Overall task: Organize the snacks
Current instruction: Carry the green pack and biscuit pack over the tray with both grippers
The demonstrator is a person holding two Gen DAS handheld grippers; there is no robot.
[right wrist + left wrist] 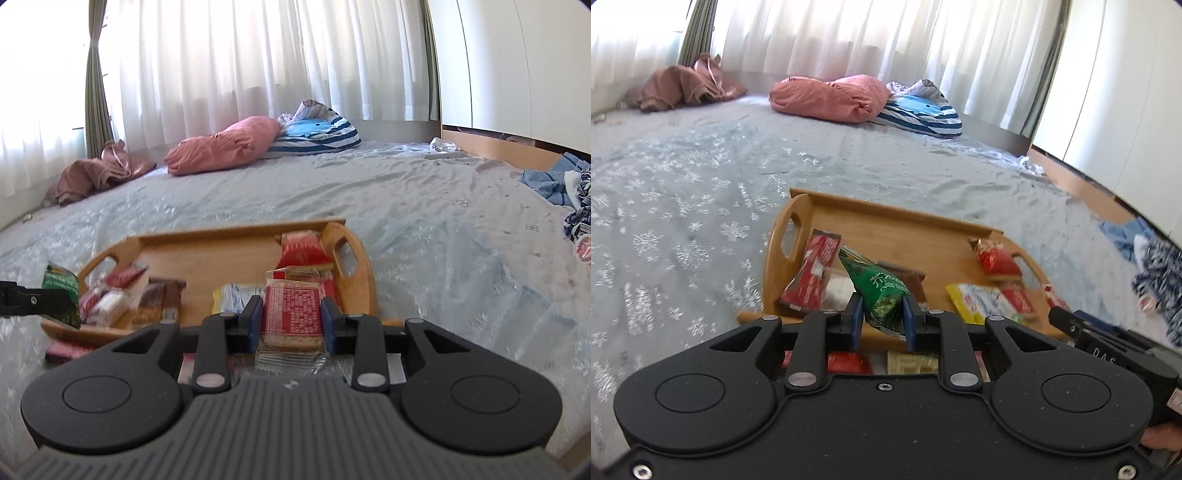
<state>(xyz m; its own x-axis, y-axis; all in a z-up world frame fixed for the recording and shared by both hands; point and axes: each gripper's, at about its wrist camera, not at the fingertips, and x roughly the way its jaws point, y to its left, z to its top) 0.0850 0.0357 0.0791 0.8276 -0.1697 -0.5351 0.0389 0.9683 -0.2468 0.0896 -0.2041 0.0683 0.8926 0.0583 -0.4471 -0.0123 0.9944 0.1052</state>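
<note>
A bamboo tray (897, 225) lies on the bed with several snack packs in it. My left gripper (882, 308) is shut on a green snack bag (882, 291), held up over the tray's near rim. In the right wrist view my right gripper (291, 314) is shut on a red-and-clear cracker pack (291, 314), lifted above the tray (207, 236). The green bag (61, 284) and the left gripper's finger show at that view's left edge. Red packs (812, 273), a yellow pack (979, 301) and another red pack (997, 258) rest inside the tray.
The bed sheet (683, 221) spreads wide around the tray. A pink pillow (831, 96) and a striped cushion (923, 114) lie far back by the curtains. Rumpled clothes (561, 181) sit at the right edge. More snack packs (886, 362) lie under my left gripper.
</note>
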